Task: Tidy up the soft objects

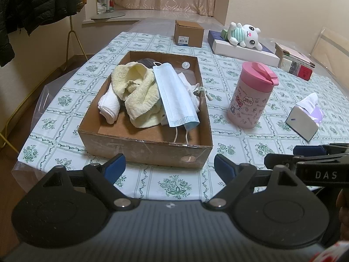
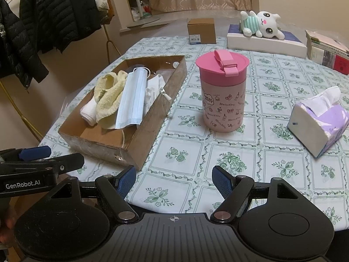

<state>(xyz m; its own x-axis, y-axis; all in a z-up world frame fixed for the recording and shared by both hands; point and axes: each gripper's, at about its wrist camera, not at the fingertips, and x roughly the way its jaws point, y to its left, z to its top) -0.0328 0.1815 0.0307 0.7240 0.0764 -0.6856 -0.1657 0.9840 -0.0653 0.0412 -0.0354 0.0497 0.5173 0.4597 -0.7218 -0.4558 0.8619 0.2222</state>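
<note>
While both tongs (image 1: 169, 167) (image 2: 173, 180) hover open and empty, cardboard box (image 1: 152, 149) holds yellow towel (image 1: 139, 87), face mask (image 1: 174, 93).

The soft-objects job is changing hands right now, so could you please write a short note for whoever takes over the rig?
Left claw: open, empty, hovering at the near end of the cardboard box.
Right claw: open, empty, over the tablecloth beside the box.
Done: yellow towel, white cloth and face mask lie in the box.
Left: plush toy lies on the flat white box at the far side; tissue pack stands right of the pink cup. Both are probably next.
</note>
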